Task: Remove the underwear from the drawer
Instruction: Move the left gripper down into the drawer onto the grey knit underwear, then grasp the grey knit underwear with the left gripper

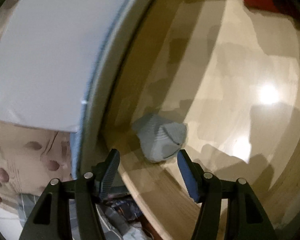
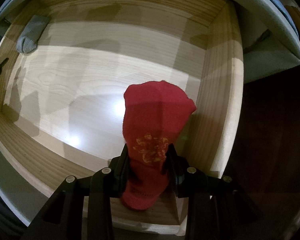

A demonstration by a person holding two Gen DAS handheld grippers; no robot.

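dim, glare on drawer floor [image 2: 114,108], blurry fisheye edges.

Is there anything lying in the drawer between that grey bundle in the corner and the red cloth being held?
No. In the right wrist view, only bare wooden drawer floor stretches between the grey bundle and the red cloth pinched in the right gripper.

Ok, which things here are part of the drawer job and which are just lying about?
Part of the job:
- red garment, clamped in the right gripper
- grey rolled garment, ahead of the open left gripper
- wooden drawer

Lying about:
- white panel
- patterned fabric
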